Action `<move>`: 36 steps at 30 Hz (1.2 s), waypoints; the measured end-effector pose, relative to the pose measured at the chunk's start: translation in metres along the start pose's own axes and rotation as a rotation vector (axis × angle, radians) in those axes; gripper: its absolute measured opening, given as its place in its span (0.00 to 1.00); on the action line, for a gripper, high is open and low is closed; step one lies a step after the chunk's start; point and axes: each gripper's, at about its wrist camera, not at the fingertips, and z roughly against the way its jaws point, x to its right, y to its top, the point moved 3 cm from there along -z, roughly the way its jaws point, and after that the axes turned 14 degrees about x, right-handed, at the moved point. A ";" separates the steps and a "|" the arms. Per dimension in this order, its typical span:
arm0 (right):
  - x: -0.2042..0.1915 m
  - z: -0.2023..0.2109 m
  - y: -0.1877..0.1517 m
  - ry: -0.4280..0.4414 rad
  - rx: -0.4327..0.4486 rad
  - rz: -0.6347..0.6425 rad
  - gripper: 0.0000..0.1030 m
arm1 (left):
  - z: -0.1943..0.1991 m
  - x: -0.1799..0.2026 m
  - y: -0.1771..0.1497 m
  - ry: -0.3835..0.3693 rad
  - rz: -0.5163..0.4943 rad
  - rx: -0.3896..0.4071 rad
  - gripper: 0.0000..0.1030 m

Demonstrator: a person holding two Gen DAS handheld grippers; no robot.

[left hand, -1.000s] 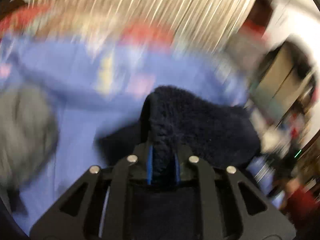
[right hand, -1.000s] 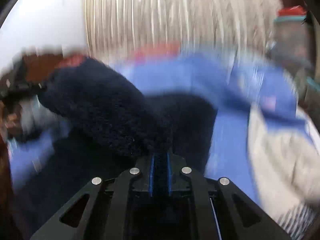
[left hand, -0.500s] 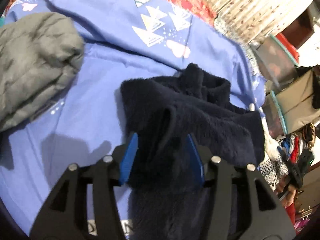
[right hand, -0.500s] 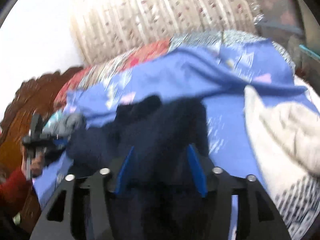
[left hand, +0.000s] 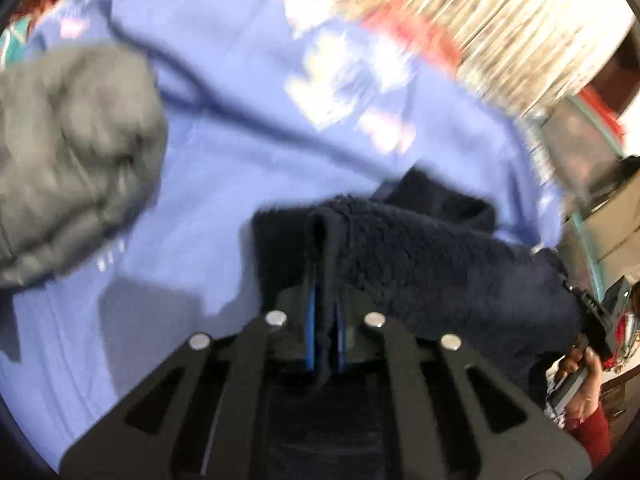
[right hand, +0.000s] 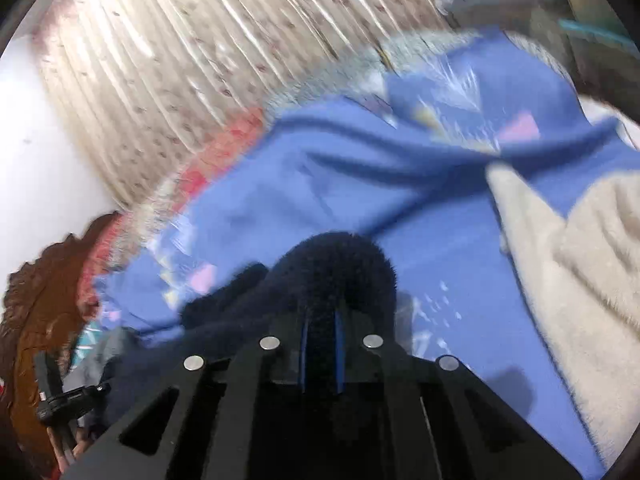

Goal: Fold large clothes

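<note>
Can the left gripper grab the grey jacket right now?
Probably not yet. The left gripper is closing on the dark blue fleece, so it is busy. The grey jacket lies off to the side on the blue blanket, nothing covering it.

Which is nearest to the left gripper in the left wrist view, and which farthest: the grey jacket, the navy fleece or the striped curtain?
1. Navy fleece: pinched between the closing jaws of the left gripper.
2. Grey jacket: lying to the left, on the blue sheet.
3. Striped curtain: at the back, upper right.
</note>
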 end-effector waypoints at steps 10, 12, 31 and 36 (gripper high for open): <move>0.003 0.066 0.012 -0.020 0.169 -0.062 0.66 | 0.037 -0.024 -0.004 -0.005 0.097 0.019 0.35; -0.016 0.078 0.017 0.020 0.204 -0.020 0.66 | 0.059 -0.028 0.004 -0.008 0.124 0.081 0.35; -0.152 0.018 -0.078 0.497 -0.229 0.069 0.66 | -0.002 0.041 -0.021 -0.023 -0.145 -0.008 0.34; -0.082 0.009 -0.023 0.234 -0.105 0.073 0.67 | -0.002 0.056 -0.004 -0.037 -0.134 0.054 0.35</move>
